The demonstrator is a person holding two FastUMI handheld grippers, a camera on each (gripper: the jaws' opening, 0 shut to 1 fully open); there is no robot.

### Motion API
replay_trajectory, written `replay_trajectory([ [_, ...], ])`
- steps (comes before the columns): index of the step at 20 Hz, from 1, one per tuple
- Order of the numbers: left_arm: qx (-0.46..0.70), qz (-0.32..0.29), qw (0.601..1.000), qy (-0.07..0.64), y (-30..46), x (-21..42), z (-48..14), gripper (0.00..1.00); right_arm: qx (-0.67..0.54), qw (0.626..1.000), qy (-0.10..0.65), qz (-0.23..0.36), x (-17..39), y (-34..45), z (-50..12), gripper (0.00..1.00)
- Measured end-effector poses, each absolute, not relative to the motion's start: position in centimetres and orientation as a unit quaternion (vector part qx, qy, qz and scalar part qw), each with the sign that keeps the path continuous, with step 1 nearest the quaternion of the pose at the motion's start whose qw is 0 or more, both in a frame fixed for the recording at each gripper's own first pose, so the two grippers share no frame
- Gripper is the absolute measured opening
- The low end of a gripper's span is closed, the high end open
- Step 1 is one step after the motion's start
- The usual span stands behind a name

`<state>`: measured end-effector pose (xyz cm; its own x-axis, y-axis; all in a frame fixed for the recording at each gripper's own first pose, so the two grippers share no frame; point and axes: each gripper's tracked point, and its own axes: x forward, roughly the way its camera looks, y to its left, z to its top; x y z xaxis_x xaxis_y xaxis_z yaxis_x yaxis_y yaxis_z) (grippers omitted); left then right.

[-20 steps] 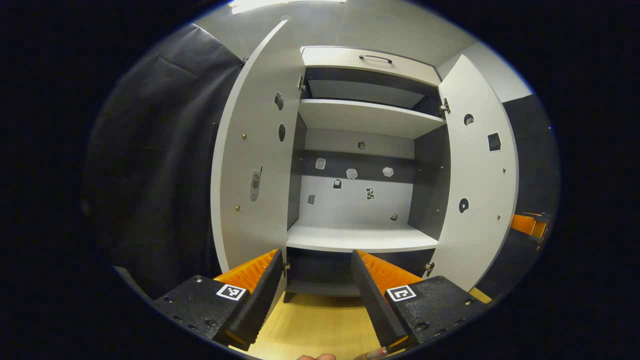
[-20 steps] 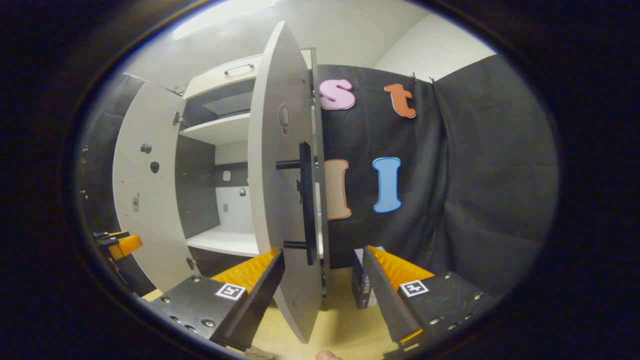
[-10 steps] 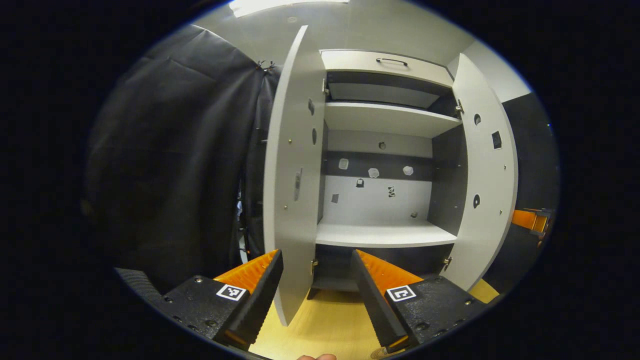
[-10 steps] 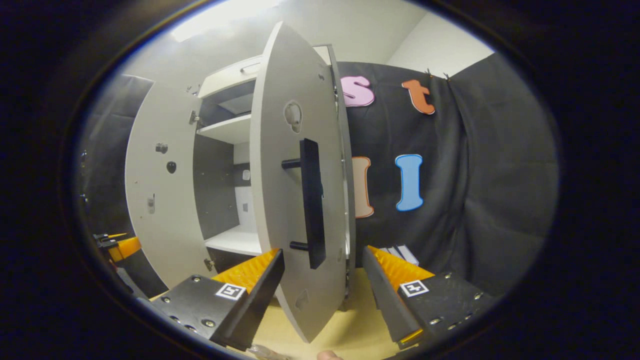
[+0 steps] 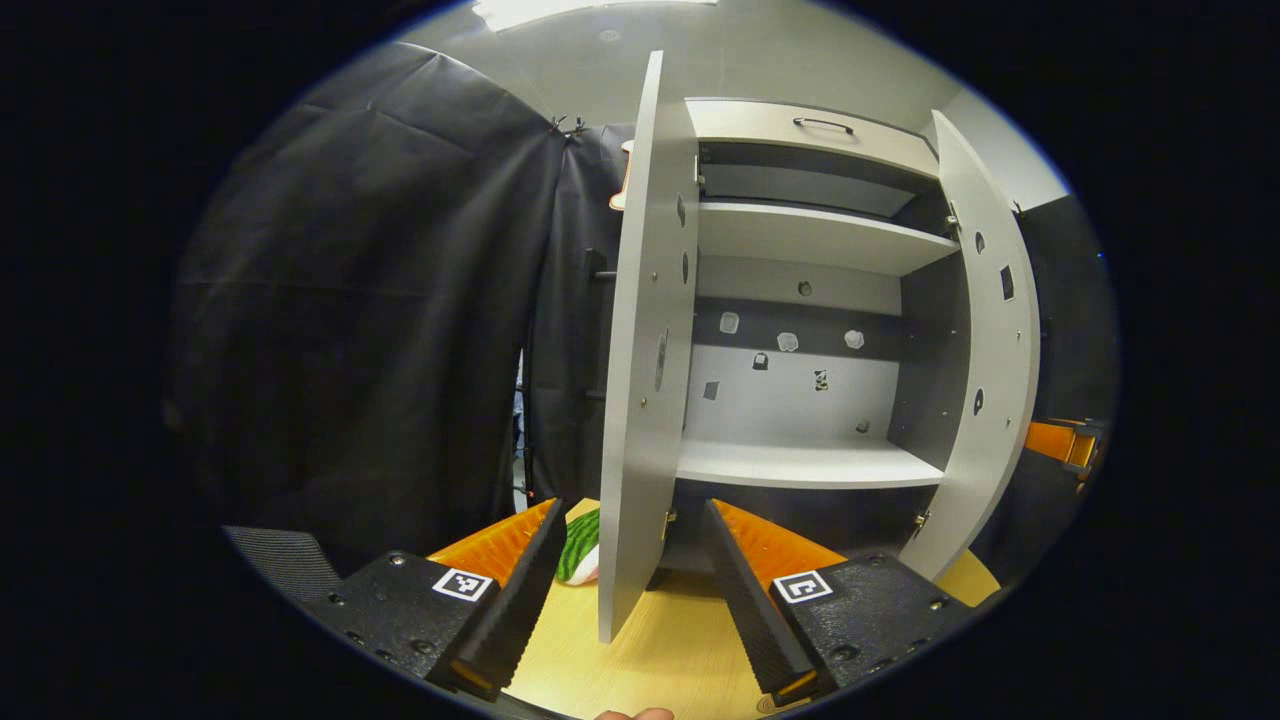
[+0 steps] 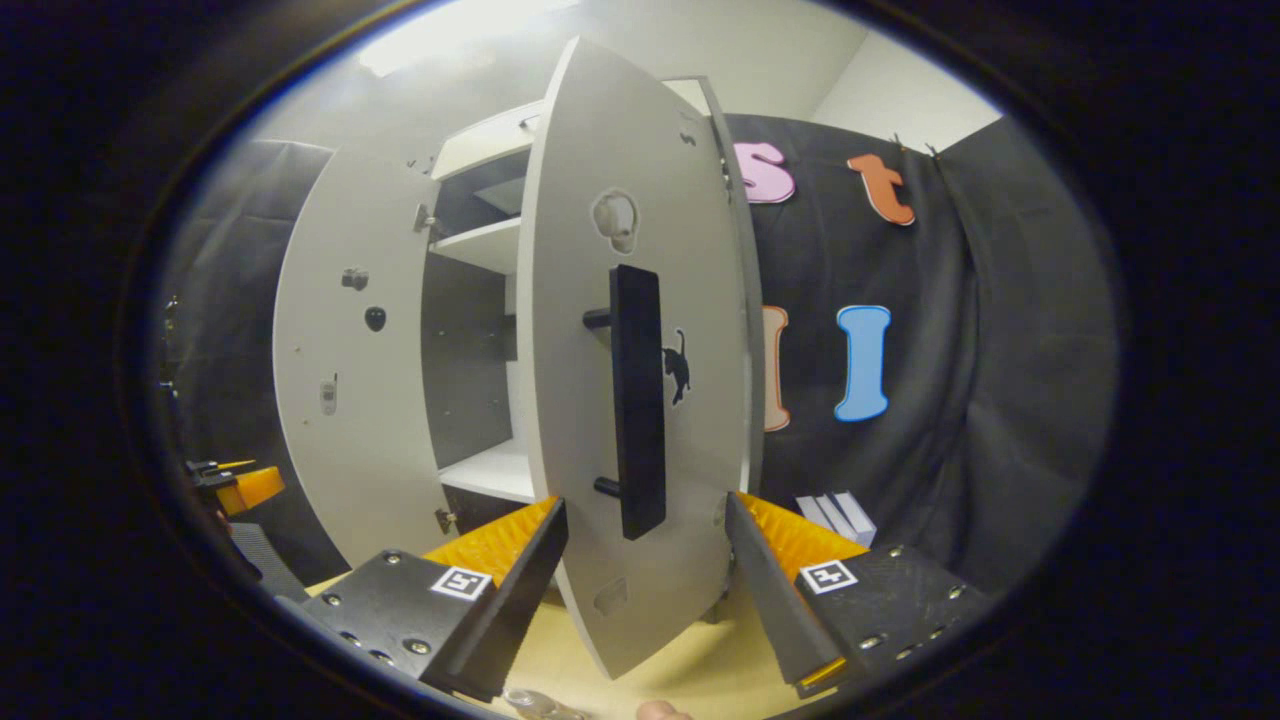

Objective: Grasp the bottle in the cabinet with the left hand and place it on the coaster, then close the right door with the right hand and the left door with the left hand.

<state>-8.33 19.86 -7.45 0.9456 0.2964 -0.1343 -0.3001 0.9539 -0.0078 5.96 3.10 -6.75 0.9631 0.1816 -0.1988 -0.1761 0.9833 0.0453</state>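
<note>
The left gripper (image 5: 632,590) gaped wide, gripping nothing; the pale grey laminate left door (image 5: 640,380) stood edge-on between its ridged fingers. The right gripper (image 6: 645,590) gaped likewise around the smooth right door (image 6: 640,400), its black bar handle (image 6: 637,400) at 12 o'clock. The bottle's place: cannot tell.

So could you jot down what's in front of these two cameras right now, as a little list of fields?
furniture: tall grey cabinet on a pale wooden table
shelves: no bottle seen on the white middle shelf
left door: open, seen edge-on
right door: part open, with a long black bar handle
left gripper: open, at the left door's lower edge
right gripper: open, at the right door's lower edge, below the handle
other: green striped object on the table behind the left door
</note>
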Motion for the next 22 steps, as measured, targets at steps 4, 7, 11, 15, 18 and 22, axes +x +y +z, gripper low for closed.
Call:
replay_trajectory([
  [4,-0.011,0.15,0.986,0.065,20.2,-8.0,-7.2,0.87,0.021,0.99,0.105,0.094,6.4,3.8,-6.9,0.96],
  [7,-0.011,0.154,0.986,0.066,20.9,-7.7,-7.1,0.87,0.022,0.989,0.105,0.098,6.7,4.3,-6.9,0.96],
  [11,-0.011,0.16,0.984,0.073,21.7,-7.8,-7.4,0.87,0.028,0.988,0.107,0.107,7.2,5.8,-7.2,0.96],
  [15,-0.005,0.168,0.983,0.077,22.8,-7.9,-7.6,0.87,0.025,0.985,0.113,0.125,7.3,7.7,-7.8,0.96],
  [18,-0.007,0.172,0.982,0.076,23.4,-7.7,-7.7,0.87,0.016,0.984,0.119,0.133,7.1,7.9,-8.3,0.93],
  [22,-0.006,0.178,0.981,0.079,24.1,-7.8,-8.0,0.87,0.017,0.983,0.121,0.14,7.2,8.6,-8.5,0.93],
])
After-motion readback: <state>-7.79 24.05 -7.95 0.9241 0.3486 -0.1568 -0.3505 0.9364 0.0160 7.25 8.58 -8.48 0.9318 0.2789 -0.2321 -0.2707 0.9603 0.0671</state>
